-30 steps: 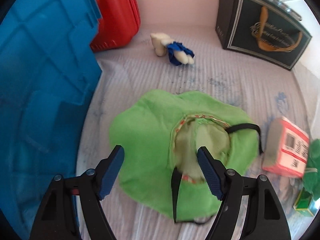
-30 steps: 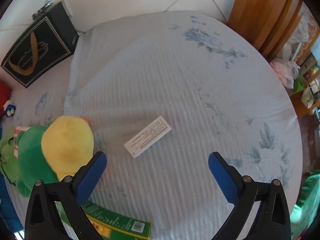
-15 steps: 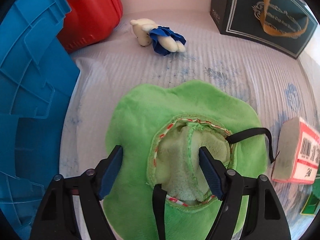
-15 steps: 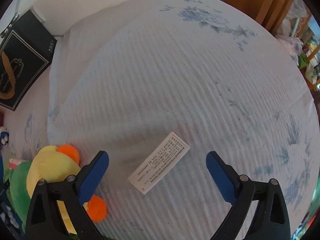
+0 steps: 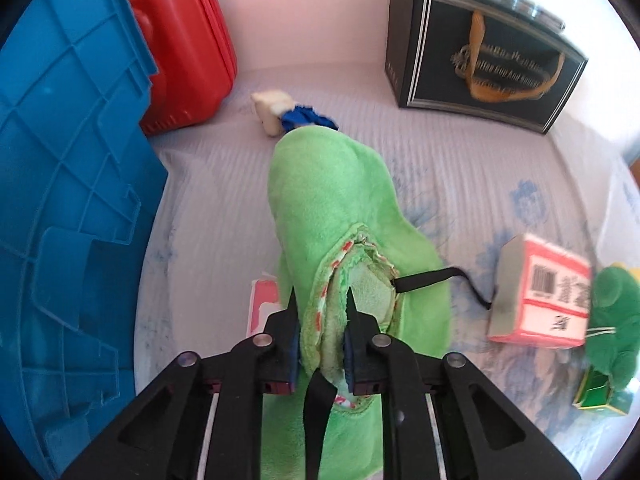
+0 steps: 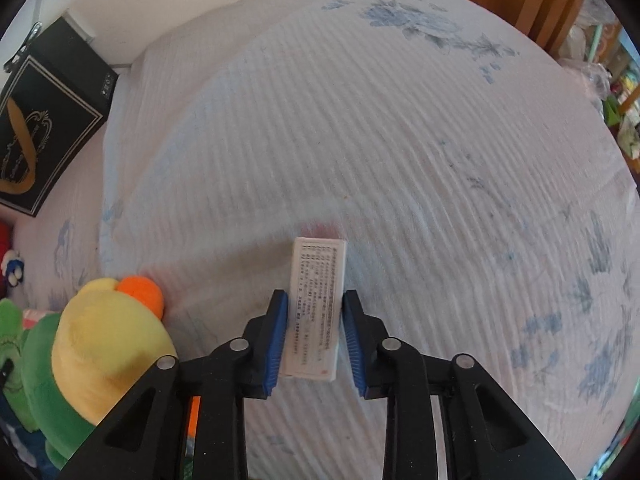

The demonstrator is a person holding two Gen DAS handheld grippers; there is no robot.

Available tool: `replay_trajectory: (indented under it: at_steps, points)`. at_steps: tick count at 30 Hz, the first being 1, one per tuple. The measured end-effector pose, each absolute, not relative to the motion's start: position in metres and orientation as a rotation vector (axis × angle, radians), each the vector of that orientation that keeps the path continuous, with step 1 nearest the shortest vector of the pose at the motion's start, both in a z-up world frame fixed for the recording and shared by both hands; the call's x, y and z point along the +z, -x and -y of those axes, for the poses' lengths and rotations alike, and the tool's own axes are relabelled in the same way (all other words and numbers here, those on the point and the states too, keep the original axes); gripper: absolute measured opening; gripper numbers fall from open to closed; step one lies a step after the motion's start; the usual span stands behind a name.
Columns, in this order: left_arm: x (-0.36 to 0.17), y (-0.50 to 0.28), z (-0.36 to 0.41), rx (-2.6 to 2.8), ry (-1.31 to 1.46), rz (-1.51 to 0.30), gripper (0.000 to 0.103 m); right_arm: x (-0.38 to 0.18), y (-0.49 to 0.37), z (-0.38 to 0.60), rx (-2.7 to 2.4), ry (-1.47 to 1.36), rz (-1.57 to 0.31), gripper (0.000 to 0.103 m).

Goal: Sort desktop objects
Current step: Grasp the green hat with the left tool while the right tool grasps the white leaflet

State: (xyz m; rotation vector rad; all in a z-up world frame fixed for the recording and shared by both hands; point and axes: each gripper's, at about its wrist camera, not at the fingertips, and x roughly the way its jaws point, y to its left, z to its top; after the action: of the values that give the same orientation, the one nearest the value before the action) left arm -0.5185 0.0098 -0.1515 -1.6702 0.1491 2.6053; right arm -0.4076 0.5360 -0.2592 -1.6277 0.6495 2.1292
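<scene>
Left gripper [image 5: 320, 300] jaws just clamped on floppy green plush hat [image 5: 336, 208], right gripper [image 6: 315, 312] jaws just closed gripping flat white printed box [image 6: 316, 304]

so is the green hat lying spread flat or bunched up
Bunched up: the green hat is folded into a ridge, its inner rim pinched in the left claw.

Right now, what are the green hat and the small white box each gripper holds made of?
Green hat: soft plush fleece, matte and fuzzy, folding limply; black strap looks like woven webbing. Small white box: probably thin printed cardboard, matte, with crisp edges and fine text.
</scene>
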Motion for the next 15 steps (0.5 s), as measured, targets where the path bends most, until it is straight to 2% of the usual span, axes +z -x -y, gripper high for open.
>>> replay_trajectory:
  at_steps: [8, 15]
  points:
    - [-0.101, 0.474, -0.013, 2.721, 1.459, -0.132, 0.015, -0.202, 0.358, -0.530, 2.291, 1.490, -0.540, 0.027]
    - [-0.047, 0.405, -0.021, 2.863, 1.214, -0.125, 0.015, -0.147, 0.329, -0.481, 2.522, 1.355, -0.479, 0.027]
